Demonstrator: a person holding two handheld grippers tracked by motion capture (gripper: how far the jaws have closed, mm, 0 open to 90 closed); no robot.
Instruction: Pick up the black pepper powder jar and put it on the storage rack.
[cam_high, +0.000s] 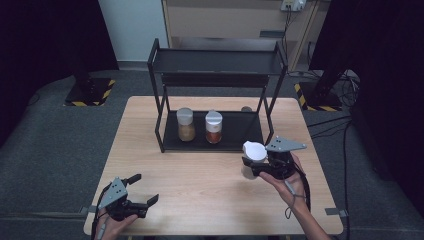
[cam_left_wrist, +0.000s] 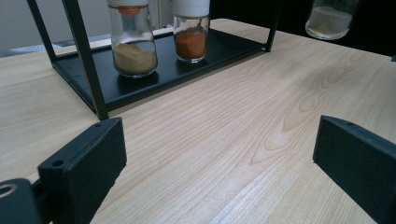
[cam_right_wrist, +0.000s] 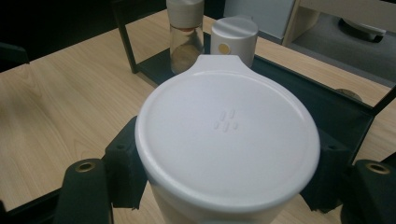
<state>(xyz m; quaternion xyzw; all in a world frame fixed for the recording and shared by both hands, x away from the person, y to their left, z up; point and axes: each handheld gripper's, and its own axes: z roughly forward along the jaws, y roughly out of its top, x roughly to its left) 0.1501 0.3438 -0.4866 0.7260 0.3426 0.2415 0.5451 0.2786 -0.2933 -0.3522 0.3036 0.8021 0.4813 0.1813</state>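
My right gripper (cam_high: 253, 163) is shut on a glass spice jar with a white lid (cam_high: 254, 150), held a little above the table just right of the rack's front. The right gripper view has the lid (cam_right_wrist: 227, 135) close up, a black jaw pressed on each side. Far off in the left gripper view hangs the jar's glass body (cam_left_wrist: 329, 18), holding pale powder. My left gripper (cam_high: 145, 188) rests near the table's front left, open and with nothing between its jaws (cam_left_wrist: 219, 172).
A black two-shelf rack (cam_high: 215, 65) stands at the back middle of the wooden table (cam_high: 200, 175). On its lower shelf stand a jar of tan powder (cam_high: 186, 125) and a jar of orange powder (cam_high: 213, 127). Dark stands flank the table.
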